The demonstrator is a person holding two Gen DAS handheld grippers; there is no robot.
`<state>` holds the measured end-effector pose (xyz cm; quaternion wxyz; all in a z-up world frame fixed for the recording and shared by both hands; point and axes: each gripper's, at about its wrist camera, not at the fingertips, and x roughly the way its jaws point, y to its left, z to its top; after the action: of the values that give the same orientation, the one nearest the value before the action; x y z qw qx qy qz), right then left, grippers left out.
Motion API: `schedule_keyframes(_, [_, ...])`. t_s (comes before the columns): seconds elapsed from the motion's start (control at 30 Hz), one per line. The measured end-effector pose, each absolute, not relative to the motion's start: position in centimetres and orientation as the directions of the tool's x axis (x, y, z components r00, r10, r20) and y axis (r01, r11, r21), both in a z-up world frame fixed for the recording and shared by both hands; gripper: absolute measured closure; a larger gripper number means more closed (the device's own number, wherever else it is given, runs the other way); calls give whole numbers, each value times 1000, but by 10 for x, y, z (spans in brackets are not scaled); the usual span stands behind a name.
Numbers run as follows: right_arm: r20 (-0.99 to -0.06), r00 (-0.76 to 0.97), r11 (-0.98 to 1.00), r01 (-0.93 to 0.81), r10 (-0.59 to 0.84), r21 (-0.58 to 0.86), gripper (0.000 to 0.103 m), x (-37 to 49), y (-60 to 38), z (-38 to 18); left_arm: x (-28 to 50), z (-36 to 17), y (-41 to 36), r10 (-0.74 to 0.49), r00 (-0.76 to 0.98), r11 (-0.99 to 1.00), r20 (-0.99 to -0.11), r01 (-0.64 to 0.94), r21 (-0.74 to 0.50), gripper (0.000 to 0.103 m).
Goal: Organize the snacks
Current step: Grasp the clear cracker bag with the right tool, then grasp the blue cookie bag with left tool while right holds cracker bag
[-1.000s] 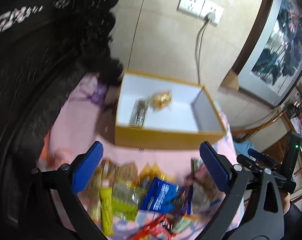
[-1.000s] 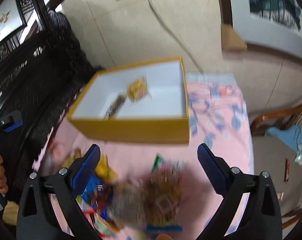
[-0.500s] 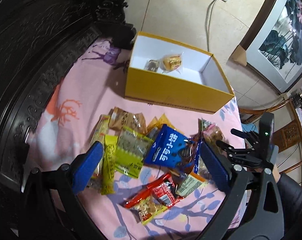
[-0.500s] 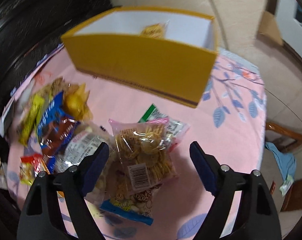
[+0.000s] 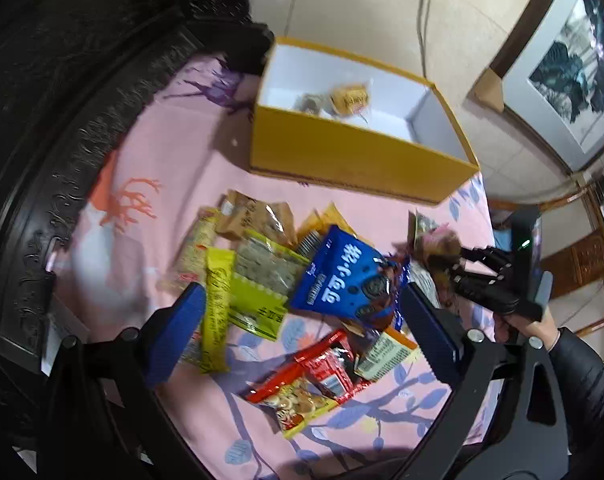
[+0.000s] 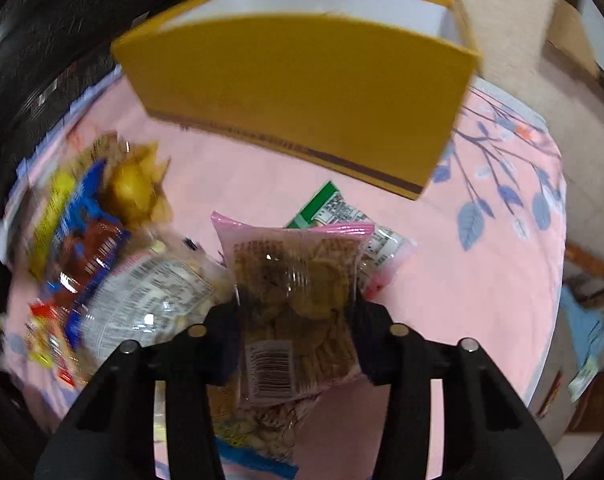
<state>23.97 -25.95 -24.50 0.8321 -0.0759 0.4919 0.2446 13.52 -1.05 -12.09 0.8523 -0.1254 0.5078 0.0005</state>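
My right gripper (image 6: 296,308) is shut on a pink-edged clear bag of crackers (image 6: 298,280), squeezed between both fingers just above the pink cloth. It also shows in the left wrist view (image 5: 457,268) with the bag (image 5: 437,242). A yellow box (image 5: 357,156), white inside, stands beyond with two small snacks (image 5: 347,98) in it. My left gripper (image 5: 302,320) is open and empty above a pile of snack packs, among them a blue cookie bag (image 5: 343,276) and a red bag (image 5: 313,376).
A pink floral cloth (image 6: 441,300) covers the table. Dark carved furniture (image 5: 62,100) rims the left side. A green-and-white pack (image 6: 333,206) lies behind the held bag. A wall with a cable and a framed painting (image 5: 573,60) lies behind.
My right gripper has gone down to the cracker bag and shut on it. My left gripper has pulled back and hovers open over the pile.
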Motion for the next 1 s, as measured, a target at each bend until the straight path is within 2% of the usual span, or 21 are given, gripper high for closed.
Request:
schedule_keyframes(0.2, [-795,471,907,-355,382,225,57,209,-290,-216,149,-144,-42,-171,423,979,-890,-28,-201,4])
schedule_keyframes(0.47, [-767,469,899,-256,437,356,57,175,-304,-206,188,-198,-78,-189,336,981,-923,31,-190,4])
schedule_keyframes(0.63, [-760,461,889,-219,457,401,57,159,-304,-208,204,-231,-94,-148,287,989,-947,53,-139,4])
schedule_keyframes(1.0, [-757,434,872,-203,488,446,57,156,-298,-215,208,-242,-117,-70,343,988,-937,154,-18,2])
